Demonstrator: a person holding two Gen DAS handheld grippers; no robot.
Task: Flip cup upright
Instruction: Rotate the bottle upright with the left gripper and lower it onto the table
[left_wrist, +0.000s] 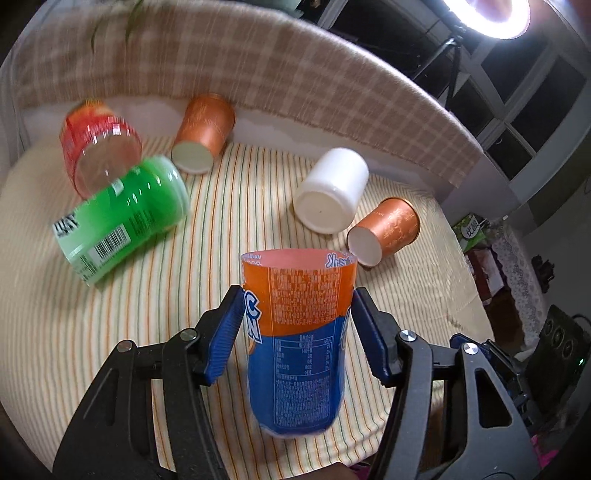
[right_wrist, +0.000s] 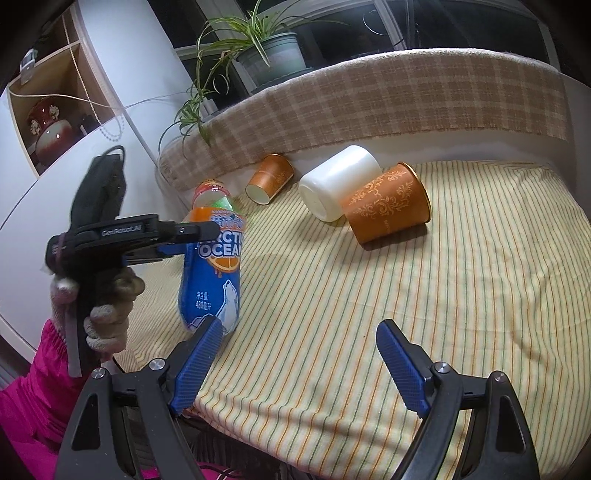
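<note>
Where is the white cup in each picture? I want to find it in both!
Left wrist view: the white cup lies on its side, right of center, above the orange-and-blue cup between the left gripper's fingers.
Right wrist view: the white cup lies just above center, near the checked cushion.
Shared landmark: the nearer copper-colored cup lies right beside it in both views.

Glossy plastic-labelled orange-and-blue cup (left_wrist: 299, 343), matt ribbed blue pads (right_wrist: 197, 363), woven striped tablecloth (right_wrist: 406, 295)
</note>
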